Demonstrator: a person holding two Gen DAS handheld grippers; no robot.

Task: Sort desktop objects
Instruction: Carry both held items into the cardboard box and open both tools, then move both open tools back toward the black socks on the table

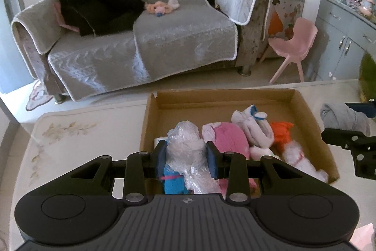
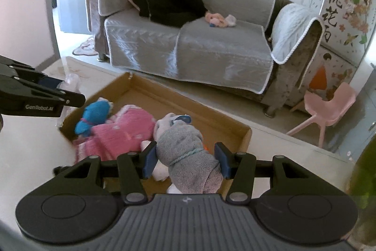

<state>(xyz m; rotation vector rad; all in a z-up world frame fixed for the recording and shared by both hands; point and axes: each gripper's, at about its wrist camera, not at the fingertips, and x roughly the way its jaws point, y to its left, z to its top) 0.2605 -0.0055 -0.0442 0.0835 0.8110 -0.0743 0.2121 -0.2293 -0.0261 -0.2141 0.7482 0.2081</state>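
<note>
A shallow cardboard box (image 1: 312, 124) sits on the pale table and holds several soft toys: a blue one (image 1: 174, 185), a pink one (image 1: 230, 140), a white one (image 1: 253, 131) and an orange-and-white one (image 1: 289, 142). My left gripper (image 1: 186, 157) is shut on a crumpled clear plastic bag (image 1: 185, 147) above the box's near left part. My right gripper (image 2: 185, 160) is shut on a grey sock bundle (image 2: 188, 157) over the box (image 2: 244, 140); the bundle also shows in the left wrist view (image 1: 340, 117). The pink toy (image 2: 124, 128) and blue toy (image 2: 94, 114) lie in the box.
A grey-covered sofa (image 1: 141, 39) with a black coat (image 1: 94, 4) stands beyond the table. A pink child's chair (image 1: 293, 44) and grey cabinets (image 1: 340, 34) are at the right. A green object (image 2: 364, 180) is blurred at the right edge.
</note>
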